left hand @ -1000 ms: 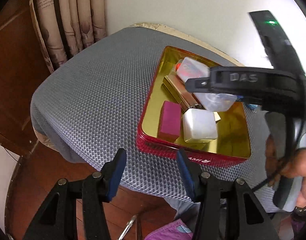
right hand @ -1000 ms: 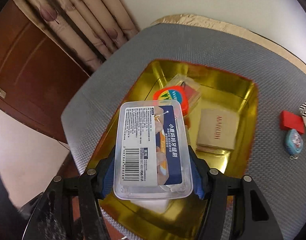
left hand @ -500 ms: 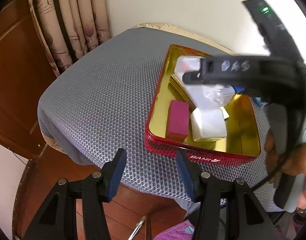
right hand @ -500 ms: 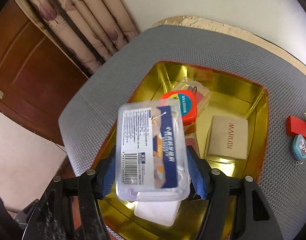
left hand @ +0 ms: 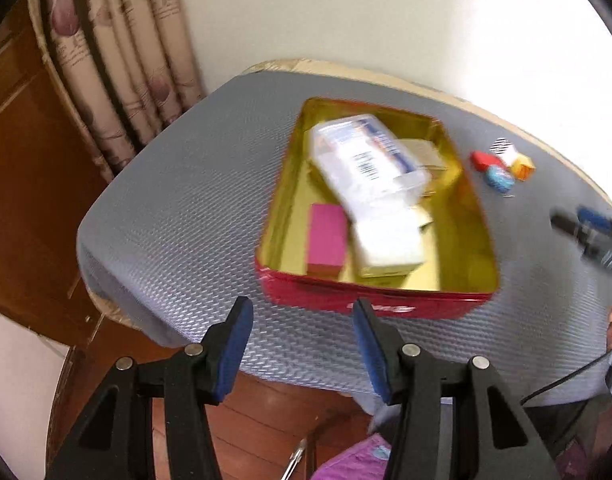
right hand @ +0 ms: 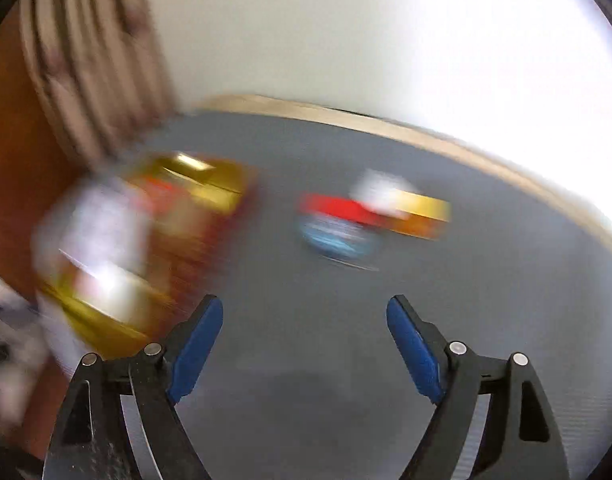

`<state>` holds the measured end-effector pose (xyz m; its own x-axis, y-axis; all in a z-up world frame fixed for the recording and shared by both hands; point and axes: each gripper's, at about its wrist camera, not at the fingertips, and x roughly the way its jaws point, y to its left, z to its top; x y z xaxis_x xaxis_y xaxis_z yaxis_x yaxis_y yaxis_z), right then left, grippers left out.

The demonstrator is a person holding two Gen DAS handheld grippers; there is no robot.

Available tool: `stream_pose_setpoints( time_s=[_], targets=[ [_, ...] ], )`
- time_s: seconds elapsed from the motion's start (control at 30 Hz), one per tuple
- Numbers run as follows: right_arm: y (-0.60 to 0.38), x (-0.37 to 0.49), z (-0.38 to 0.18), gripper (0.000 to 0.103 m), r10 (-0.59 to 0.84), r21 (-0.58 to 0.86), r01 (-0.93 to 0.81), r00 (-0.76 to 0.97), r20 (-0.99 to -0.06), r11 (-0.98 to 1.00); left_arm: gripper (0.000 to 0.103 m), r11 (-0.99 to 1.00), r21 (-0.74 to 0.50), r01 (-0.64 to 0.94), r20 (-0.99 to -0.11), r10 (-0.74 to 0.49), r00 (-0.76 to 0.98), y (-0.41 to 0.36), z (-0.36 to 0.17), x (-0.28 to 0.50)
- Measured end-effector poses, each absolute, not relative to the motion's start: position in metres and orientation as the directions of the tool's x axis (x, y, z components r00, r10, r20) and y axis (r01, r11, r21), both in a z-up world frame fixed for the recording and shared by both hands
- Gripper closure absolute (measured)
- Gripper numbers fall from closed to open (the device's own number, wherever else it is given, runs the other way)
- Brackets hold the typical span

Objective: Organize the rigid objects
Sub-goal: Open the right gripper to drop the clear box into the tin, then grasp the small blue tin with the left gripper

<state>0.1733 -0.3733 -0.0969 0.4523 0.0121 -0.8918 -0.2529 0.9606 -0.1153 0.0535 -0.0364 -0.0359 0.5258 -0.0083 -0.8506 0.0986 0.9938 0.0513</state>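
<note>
Released into the tin (left hand: 380,308), the clear box (left hand: 366,160) lies there; both grippers' jaws stand apart, empty

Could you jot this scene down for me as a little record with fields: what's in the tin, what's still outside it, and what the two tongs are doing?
tin: red outside, gold inside, on a grey mat
in the tin: clear plastic box lying tilted on top, pink block, white box, tan box
outside the tin: small red, blue, yellow and striped pieces, grouped on the mat
left tongs: open, empty, near the tin's front
right tongs: jaws just opened, nothing between them, facing the small pieces; view blurred
</note>
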Motion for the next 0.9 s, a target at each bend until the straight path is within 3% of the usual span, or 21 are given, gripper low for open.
stream_pose_setpoints(
  time_s=[0.13,0.3,0.5,0.9],
  targets=[
    [-0.458,0.151,-0.103,0.021,-0.205,-0.318,-0.179,0.463,-0.862,0.931,0.050,0.978,0.035,0.205,-0.825,-0.087,0.558,-0.066,-0.018,0.044],
    [-0.540,0.136,-0.108,0.015,-0.321,-0.393,-0.076,0.446,-0.835,0.916,0.049,0.938,-0.024,0.346,-0.855,-0.198,0.479,-0.128,-0.009,0.056],
    [-0.587,0.127,-0.112,0.009,-0.246,-0.257,0.034,0.438,-0.865,0.966,0.048,0.916,-0.268,0.299,-0.899,-0.349,0.266,-0.193,-0.026,0.115],
    [-0.610,0.114,-0.100,0.006,-0.110,-0.109,0.028,0.451,-0.886,0.994,0.048,0.938,-0.343,0.053,-0.930,-0.347,0.126,-0.263,-0.089,0.227]
  ],
)
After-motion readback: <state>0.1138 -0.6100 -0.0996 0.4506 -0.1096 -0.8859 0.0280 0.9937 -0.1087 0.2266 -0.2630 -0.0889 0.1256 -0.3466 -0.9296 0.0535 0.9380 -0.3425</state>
